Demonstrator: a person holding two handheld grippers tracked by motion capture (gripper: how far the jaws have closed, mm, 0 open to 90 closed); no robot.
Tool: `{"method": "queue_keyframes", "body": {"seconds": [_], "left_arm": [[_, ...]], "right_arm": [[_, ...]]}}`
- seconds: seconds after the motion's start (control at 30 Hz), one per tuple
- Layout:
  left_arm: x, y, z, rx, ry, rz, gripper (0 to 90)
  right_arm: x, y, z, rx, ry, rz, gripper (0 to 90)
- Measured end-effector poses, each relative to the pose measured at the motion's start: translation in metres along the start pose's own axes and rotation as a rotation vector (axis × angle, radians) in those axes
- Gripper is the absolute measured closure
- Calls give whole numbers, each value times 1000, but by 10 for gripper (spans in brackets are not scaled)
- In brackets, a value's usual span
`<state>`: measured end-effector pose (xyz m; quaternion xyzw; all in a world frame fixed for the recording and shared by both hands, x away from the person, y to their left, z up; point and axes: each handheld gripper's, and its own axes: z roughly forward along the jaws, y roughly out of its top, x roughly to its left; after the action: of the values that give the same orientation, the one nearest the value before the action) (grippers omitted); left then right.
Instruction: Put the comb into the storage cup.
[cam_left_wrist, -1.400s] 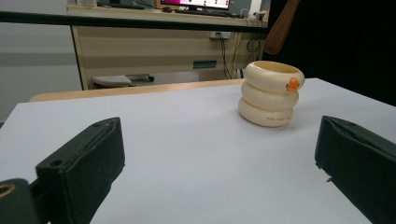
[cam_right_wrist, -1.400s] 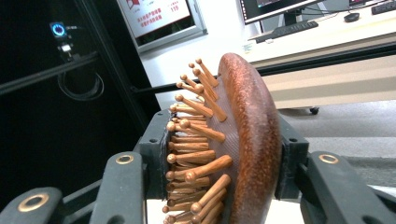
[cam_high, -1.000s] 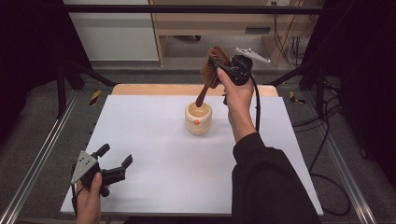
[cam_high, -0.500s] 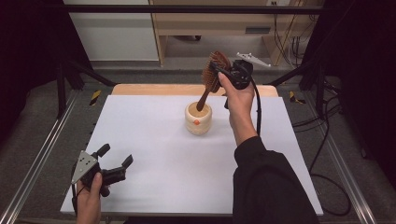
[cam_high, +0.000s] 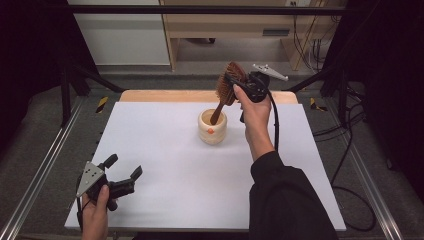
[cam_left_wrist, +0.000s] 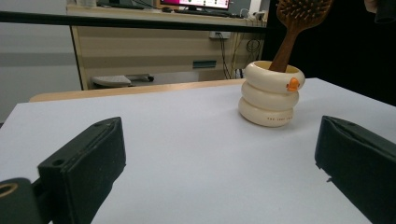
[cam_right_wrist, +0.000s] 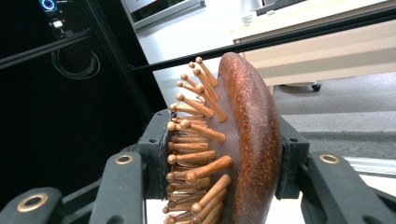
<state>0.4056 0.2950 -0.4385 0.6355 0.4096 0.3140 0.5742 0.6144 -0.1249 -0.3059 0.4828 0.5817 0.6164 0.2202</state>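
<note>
— Hairbrush (cam_high: 228, 82): brown wood, oval head, round-tipped wooden pins, tapering handle. Where is it?

— Its handle end stands tilted in the cream ringed holder (cam_high: 212, 127) on the white table (cam_high: 165, 165). My right gripper (cam_high: 234, 82) clamps its head, one pad on the pins, one on the back.

— And your left?

— My left gripper (cam_high: 122, 175) rests near the table's front corner, jaws wide apart, holding nothing.

— Changes?

— Brush head sits slightly farther back than a second ago; left unmoved.
</note>
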Motion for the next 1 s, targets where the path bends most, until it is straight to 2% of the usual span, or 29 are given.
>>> {"method": "queue_keyframes", "body": {"seconds": [0.23, 0.33, 0.6, 1.0], "left_arm": [[0, 0, 0, 0, -1, 1, 19], [0, 0, 0, 1, 1, 1, 19], [0, 0, 0, 0, 1, 0, 19], [0, 0, 0, 1, -1, 0, 19]], "right_arm": [[-1, -5, 0, 6, 0, 2, 504], [0, -7, 0, 5, 4, 17, 504], [3, -11, 3, 10, 12, 10, 504], [-3, -23, 6, 22, 3, 35, 503]]}}
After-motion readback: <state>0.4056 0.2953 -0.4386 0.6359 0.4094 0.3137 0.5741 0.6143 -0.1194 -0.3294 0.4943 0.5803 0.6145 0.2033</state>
